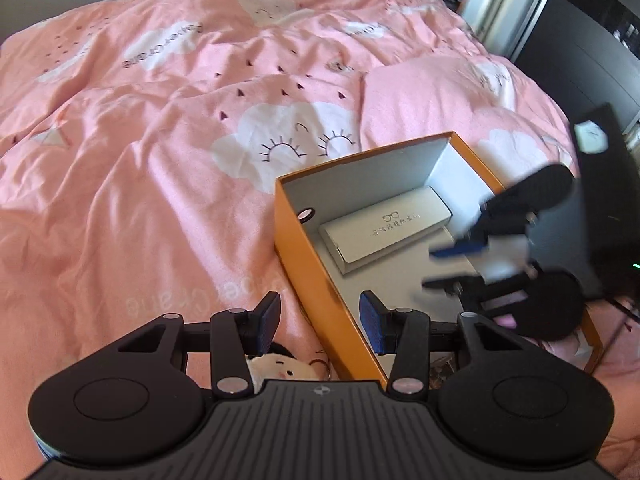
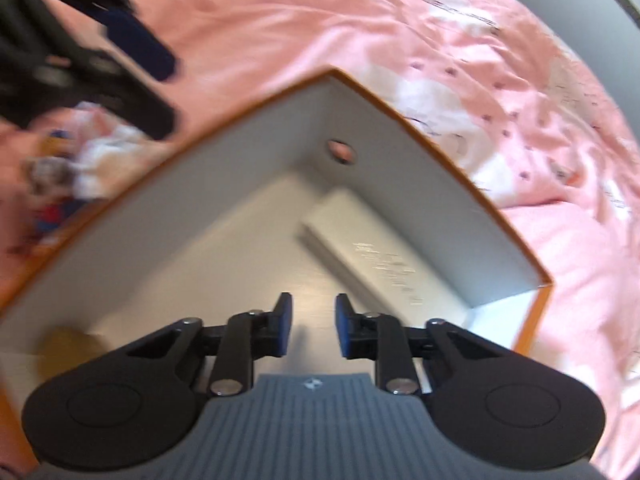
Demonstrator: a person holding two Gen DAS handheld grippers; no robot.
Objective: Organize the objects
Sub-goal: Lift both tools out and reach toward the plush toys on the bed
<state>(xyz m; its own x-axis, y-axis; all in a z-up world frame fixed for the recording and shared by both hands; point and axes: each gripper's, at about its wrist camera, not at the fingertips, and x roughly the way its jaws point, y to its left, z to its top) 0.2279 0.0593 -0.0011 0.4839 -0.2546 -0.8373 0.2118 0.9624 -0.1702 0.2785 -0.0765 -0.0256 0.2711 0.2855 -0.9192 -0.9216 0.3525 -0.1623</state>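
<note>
An open orange box (image 1: 308,264) with a grey inside lies on a pink bed. A white glasses case (image 1: 386,232) lies inside it, near the far wall; the right wrist view shows the case (image 2: 372,248) and the box wall (image 2: 420,184) too. My left gripper (image 1: 320,322) is open and empty, straddling the box's near left wall. A small plush doll (image 1: 280,368) lies just under it, outside the box. My right gripper (image 2: 313,330) is open and empty over the box floor; in the left wrist view it (image 1: 444,266) is blurred.
The pink duvet (image 1: 160,140) with cloud prints covers the bed all around. A pink pillow (image 1: 440,92) lies behind the box. Blurred small toys (image 2: 80,168) lie left of the box. A dark cabinet (image 1: 592,60) stands at the right.
</note>
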